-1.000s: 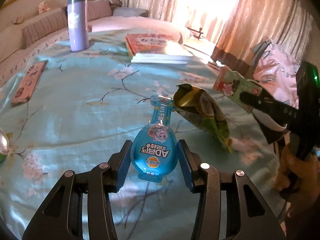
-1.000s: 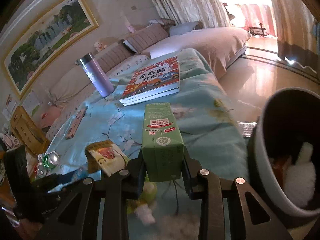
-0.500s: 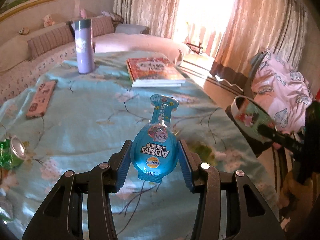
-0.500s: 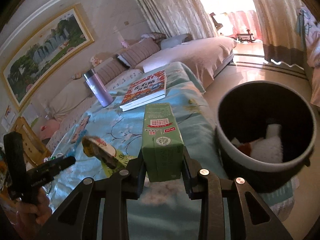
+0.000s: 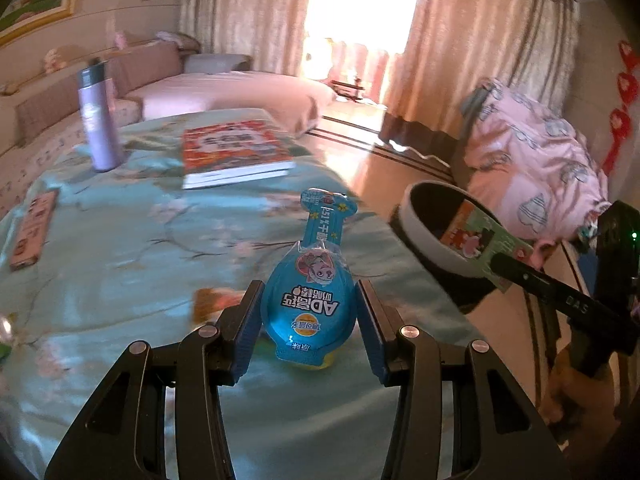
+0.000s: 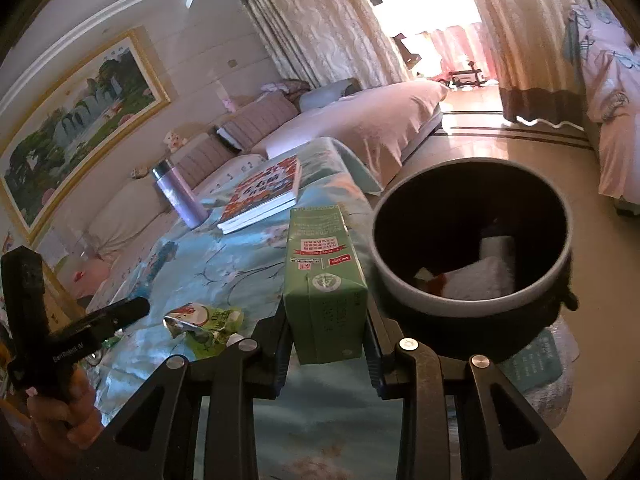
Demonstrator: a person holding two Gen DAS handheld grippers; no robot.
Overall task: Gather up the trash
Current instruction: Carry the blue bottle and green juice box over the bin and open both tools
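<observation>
My left gripper (image 5: 309,322) is shut on a blue bottle-shaped drink pouch (image 5: 310,300) and holds it above the flowered blue tablecloth (image 5: 132,264). My right gripper (image 6: 326,330) is shut on a green drink carton (image 6: 324,276). In the left wrist view that carton (image 5: 478,242) hangs at the mouth of the dark trash bin (image 5: 416,220) beyond the table's right edge. From the right wrist the bin (image 6: 404,284) stands just right of the carton, with white paper and a red scrap inside. A crumpled green snack wrapper (image 6: 206,320) lies on the cloth.
A red book (image 5: 234,152), a purple flask (image 5: 98,124) and a flat pink case (image 5: 34,232) lie farther back on the table. A sofa runs behind it. Pink bedding (image 5: 536,160) is piled right of the bin. A printed plastic bag (image 6: 536,356) lies on the floor by the bin.
Both grippers have swung right toward the bin, still shut on their items. The bin has come into the left view, and the green carton now hangs at its mouth.
</observation>
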